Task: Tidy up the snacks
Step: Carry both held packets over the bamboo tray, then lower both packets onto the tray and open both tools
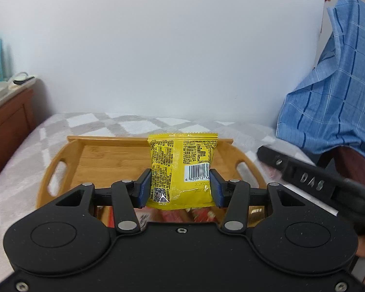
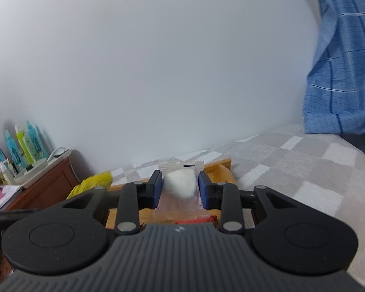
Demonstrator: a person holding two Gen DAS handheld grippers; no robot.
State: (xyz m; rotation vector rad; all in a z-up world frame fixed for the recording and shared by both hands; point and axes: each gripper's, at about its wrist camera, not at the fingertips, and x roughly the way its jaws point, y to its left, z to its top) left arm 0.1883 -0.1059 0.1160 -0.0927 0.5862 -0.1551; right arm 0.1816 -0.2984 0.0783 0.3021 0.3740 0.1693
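So the bed (image 1: 133, 124) with the grey-and-white checked cover is the work surface here, no desk involved. Sitting on it, straight ahead of both claws, is the bamboo tray (image 1: 109, 160) with cut-out handles. That's pretty clearly where the snacks are meant to end up. The part of its floor beyond the left claw looks bare. Closer in, under the claws, I can see some red and orange wrapped snacks (image 1: 197, 215), but can't tell if they're lying in the tray's near end or just in front of it.

The left claw (image 1: 180, 187) is pinching a yellow snack packet (image 1: 182, 170) by its two side edges, so the packet stands upright, barcode side facing the camera, above the tray. My guess is that holding it by the sides lets it drop in flat or stand neatly.

The right claw (image 2: 180, 189) is clamped on a clear packet with a white round snack (image 2: 180, 182) inside, held by the wrapper edges, over the tray's right end. Both look mid-carry, ready to be set down.
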